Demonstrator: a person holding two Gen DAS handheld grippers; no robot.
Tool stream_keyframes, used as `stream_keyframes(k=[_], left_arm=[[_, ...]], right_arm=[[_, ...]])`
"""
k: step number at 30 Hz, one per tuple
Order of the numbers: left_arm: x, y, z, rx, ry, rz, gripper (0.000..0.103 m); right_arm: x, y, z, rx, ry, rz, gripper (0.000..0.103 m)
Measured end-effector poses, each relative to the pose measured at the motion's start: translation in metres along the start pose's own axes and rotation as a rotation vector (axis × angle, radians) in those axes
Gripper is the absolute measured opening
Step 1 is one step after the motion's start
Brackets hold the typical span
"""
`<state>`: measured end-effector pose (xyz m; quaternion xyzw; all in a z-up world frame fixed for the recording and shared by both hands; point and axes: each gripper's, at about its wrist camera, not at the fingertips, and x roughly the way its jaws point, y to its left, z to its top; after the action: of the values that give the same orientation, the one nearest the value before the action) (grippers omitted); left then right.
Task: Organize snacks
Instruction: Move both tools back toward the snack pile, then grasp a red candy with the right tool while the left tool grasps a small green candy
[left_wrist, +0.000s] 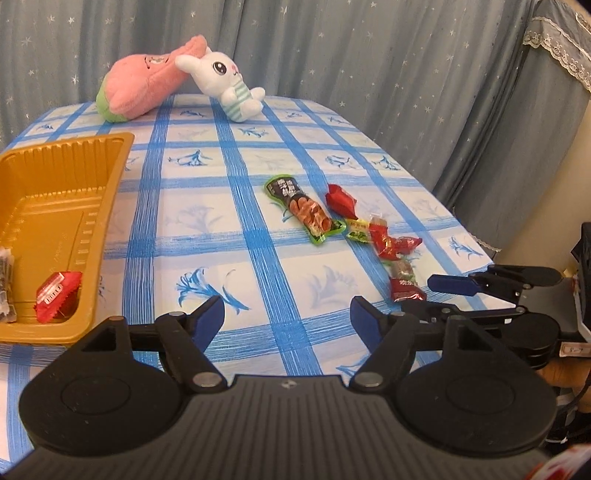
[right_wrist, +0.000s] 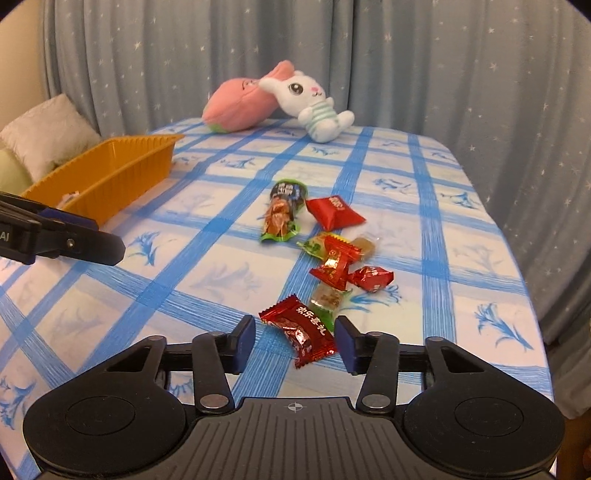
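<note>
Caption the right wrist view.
Right gripper open around a red candy, more snacks beyond, tray at left.

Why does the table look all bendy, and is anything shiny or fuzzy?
Left wrist view: the fisheye lens bends the checked tablecloth and darkens the corners. Right wrist view: same bend; the nearest red candy glints with glare between the right tongs, and everything looks a little soft, not sharp.

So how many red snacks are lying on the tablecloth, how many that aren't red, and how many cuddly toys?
Red-wrapped snacks on the cloth: 4
Other snacks on the cloth: 4
Plush toys: 2
Total: 10
</note>
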<state>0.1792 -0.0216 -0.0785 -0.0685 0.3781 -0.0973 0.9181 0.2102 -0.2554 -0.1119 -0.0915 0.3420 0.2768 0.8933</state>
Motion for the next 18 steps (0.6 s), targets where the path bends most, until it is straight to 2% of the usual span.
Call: stream_keyframes(k=[7, 11, 18], left_arm=[[0.012, 0.007, -0.006, -0.02, 0.024, -0.01, 0.072], [0.014, 0.009, -0.008, -0.024, 0.027, -0.013, 0.072], [0.016, 0.01, -0.008, -0.031, 0.031, -0.017, 0.072]], right_arm=[[0.017, 0.002, 0.002, -0.057, 0.022, -0.011, 0.04], [0.019, 0.008, 0.004, -0.073, 0.036, 0.005, 0.029], [0.018, 0.011, 0.007, -0.059, 0.018, 0.036, 0.029]])
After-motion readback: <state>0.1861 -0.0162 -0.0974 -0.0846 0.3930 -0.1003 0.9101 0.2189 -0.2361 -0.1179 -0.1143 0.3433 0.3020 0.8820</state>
